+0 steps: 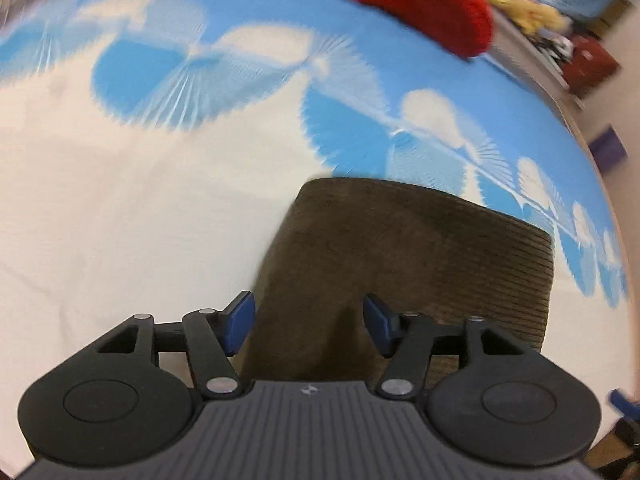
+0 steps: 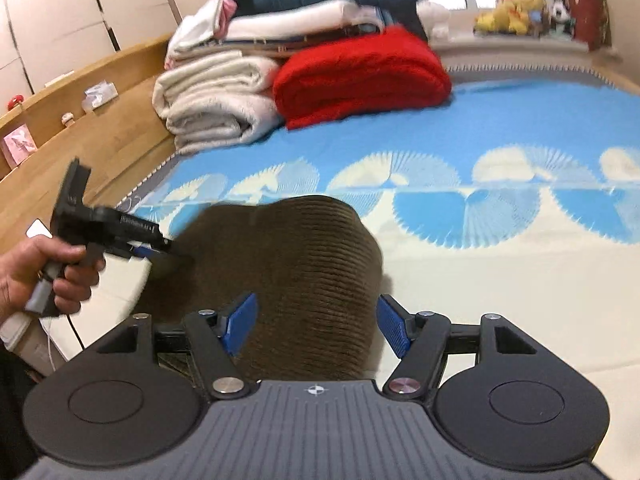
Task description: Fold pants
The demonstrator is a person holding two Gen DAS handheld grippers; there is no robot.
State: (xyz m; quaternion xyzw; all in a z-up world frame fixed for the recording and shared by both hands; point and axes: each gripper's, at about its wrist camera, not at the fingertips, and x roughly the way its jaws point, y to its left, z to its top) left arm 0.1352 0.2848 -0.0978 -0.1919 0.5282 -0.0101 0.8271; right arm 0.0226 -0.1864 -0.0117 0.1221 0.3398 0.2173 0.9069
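Jaws on both grippers are standing spread with nothing pinched between them: the left gripper (image 1: pixel 308 328) is hanging over the near part of the brown corduroy pants (image 1: pixel 404 272), its blue pads showing clear gaps to the cloth, and the right gripper (image 2: pixel 316 330) is likewise hovering wide open above the same bundle. Seen from the right wrist view, the bed (image 2: pixel 500 280), with its blue-and-cream patterned cover, is carrying everything, and the pants are lying on the cream part of it, toward the near edge and closer to the wooden headboard side than to the far side. They are sitting as a compact, rounded block with what looks like a folded edge facing away, so the folding is looking largely done; whether one more fold or only a smoothing is left I cannot tell, since the near end is hiding under the grippers. At the far corner by the headboard (image 2: pixel 100 120), a red blanket (image 2: pixel 360 76) and cream towels (image 2: pixel 216 104) are lying stacked, well apart from the pants. A hand (image 2: pixel 44 276) is gripping the left gripper's handle at the headboard-side end of the pants, blurred, so contact there is unclear.
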